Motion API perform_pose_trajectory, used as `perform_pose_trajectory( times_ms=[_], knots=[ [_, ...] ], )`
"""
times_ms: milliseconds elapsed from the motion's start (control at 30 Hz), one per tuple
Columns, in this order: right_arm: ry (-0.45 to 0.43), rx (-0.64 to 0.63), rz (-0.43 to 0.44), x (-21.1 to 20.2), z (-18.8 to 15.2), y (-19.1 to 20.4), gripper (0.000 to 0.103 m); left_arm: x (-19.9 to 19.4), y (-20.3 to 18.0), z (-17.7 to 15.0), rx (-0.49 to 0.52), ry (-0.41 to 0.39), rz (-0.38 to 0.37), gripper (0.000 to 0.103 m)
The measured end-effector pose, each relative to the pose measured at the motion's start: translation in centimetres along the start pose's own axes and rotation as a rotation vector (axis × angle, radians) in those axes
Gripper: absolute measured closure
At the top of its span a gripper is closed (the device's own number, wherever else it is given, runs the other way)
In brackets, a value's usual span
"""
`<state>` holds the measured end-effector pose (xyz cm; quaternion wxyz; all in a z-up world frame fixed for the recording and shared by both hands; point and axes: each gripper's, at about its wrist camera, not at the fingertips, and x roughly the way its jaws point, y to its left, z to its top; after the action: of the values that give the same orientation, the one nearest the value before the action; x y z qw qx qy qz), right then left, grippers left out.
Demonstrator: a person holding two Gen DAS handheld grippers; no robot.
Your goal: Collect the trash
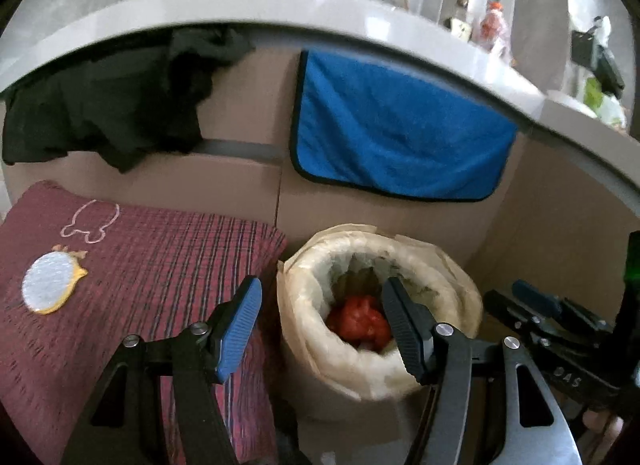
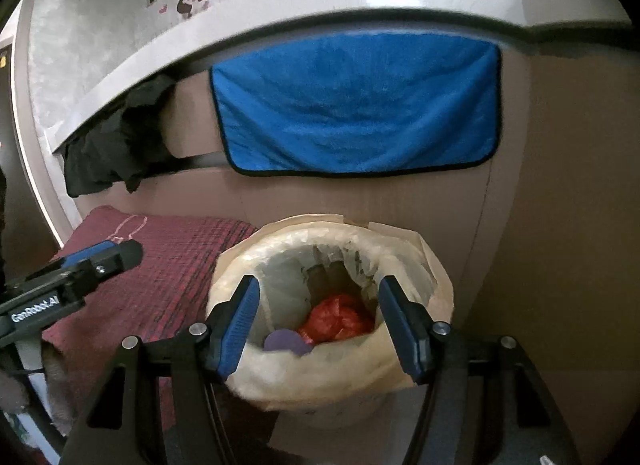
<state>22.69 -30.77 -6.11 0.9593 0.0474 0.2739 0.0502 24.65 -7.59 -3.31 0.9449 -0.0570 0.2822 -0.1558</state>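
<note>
Item: both my left gripper (image 1: pixel 320 325) and right gripper (image 2: pixel 318 323) gaped empty over the lined bin (image 2: pixel 404 369); red wad (image 2: pixel 338 323) lay inside, so I judged clearing the rim best.

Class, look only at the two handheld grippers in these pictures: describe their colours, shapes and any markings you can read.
The left gripper and the right gripper have black angular linkage arms joined by silver round pivot pins. Their flat, ribbed finger pads are blue, though one left pad looks dark. Seen from the right wrist view, the left gripper's body carries white lettering, "GenRobot.AI".
</note>
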Motion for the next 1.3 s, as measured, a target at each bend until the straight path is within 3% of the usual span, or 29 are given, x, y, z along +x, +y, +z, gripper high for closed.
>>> perform_pose_trajectory(
  times_ms=[133, 333, 533, 667, 867, 1300],
  knots=[
    [-0.006, -0.017, -0.006, -3.8, -1.5, 1.9, 0.044, -5.1, -0.6, -0.9, 0.021, -0.046, -0.008, 0.040],
    [-0.056, -0.124, -0.053, -9.8, -4.6, 6.0, 0.044, -12.8, -2.0, -3.0, -0.003, -0.074, 0.057, 0.040],
    [-0.097, -0.098, -0.058, -14.4, -6.8, 8.1, 0.044, -18.9, -3.7, -7.4, 0.114, -0.129, 0.146, 0.040],
    [-0.113, -0.056, -0.035, -16.9, -8.3, 8.8, 0.044, -20.6, -3.9, -9.1, 0.165, -0.137, 0.234, 0.040],
    [-0.118, -0.079, -0.052, -18.4, -9.8, 10.3, 0.044, -21.1, -2.9, -9.9, 0.129, -0.076, 0.227, 0.040],
    [-0.246, -0.052, -0.073, -21.4, -9.6, 11.1, 0.043, -22.6, -2.6, -9.8, 0.112, -0.125, 0.247, 0.040]
  ],
)
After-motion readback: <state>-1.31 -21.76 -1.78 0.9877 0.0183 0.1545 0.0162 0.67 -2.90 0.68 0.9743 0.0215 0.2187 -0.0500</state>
